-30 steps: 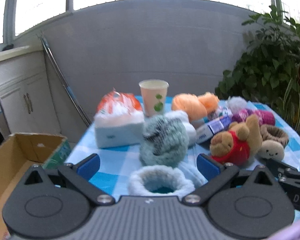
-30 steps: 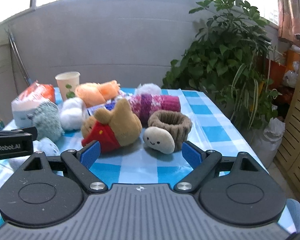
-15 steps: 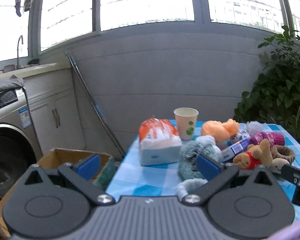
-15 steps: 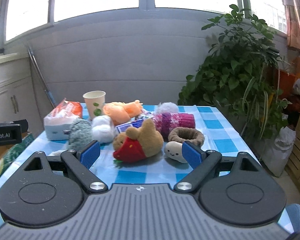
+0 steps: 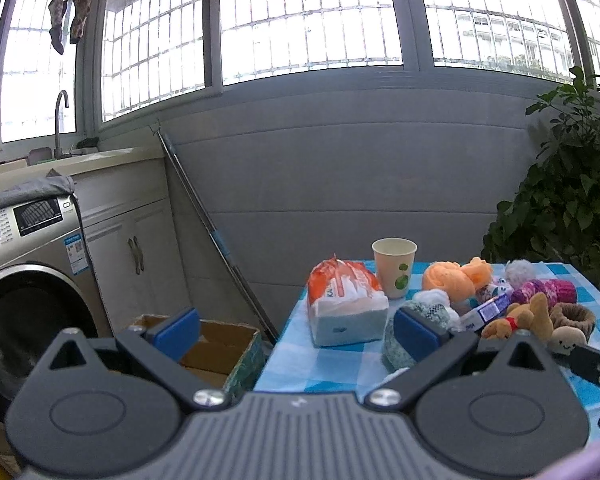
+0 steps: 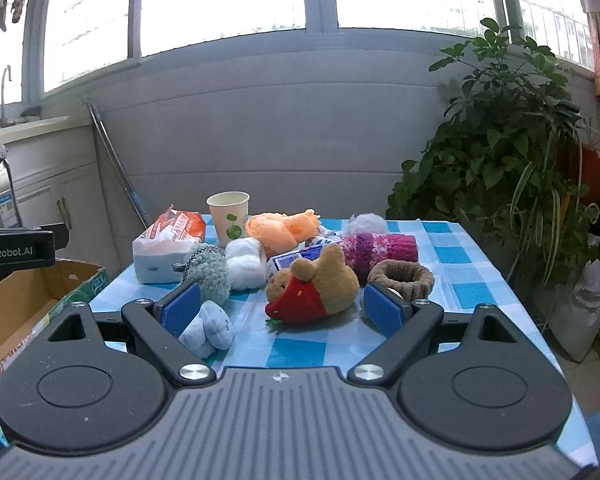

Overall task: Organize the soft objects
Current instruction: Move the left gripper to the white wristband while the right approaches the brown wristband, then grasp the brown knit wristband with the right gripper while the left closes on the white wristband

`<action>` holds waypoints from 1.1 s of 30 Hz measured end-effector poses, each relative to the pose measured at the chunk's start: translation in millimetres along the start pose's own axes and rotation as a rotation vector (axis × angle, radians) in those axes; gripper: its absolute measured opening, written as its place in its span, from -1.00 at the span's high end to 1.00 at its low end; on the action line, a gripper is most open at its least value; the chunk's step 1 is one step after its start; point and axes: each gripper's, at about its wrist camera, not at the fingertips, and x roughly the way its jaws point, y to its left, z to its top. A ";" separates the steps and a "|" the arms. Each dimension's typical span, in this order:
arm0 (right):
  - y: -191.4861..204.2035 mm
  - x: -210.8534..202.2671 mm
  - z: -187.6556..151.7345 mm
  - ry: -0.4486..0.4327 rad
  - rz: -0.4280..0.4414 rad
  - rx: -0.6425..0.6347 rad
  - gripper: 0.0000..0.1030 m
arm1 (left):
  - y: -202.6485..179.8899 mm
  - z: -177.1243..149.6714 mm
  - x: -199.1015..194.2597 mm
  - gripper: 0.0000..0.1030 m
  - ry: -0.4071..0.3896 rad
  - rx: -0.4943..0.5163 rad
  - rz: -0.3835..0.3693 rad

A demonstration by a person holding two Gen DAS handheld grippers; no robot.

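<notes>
Soft things crowd the blue checked table (image 6: 452, 256): a brown bear in red (image 6: 320, 284), a grey-green woolly ball (image 6: 208, 270), a pale blue fluffy ring (image 6: 210, 326), a white puff (image 6: 244, 262), an orange plush (image 6: 284, 226), a pink knitted roll (image 6: 380, 248) and a brown knitted ring (image 6: 402, 278). My right gripper (image 6: 280, 312) is open, held back from the bear, nothing between its fingers. My left gripper (image 5: 296, 332) is open and empty, high off the table's left end, over a cardboard box (image 5: 220, 344). The bear (image 5: 520, 318) and woolly ball (image 5: 396, 344) lie to its right.
A tissue pack (image 5: 346, 304), a paper cup (image 5: 394, 266) and a small blue carton (image 6: 296, 260) also sit on the table. A washing machine (image 5: 28, 272) and cabinet stand left, a pole (image 5: 216, 236) leans on the wall, and a large plant (image 6: 508, 160) stands right.
Both grippers have pulled back and risen from the table, so the toys look smaller. The left one swung left, bringing the box and washing machine into view. Both stayed open.
</notes>
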 end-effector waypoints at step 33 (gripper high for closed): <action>-95.5 98.2 -19.3 0.144 -0.007 0.101 -1.00 | -67.1 -68.1 63.6 -0.97 0.127 0.216 -0.267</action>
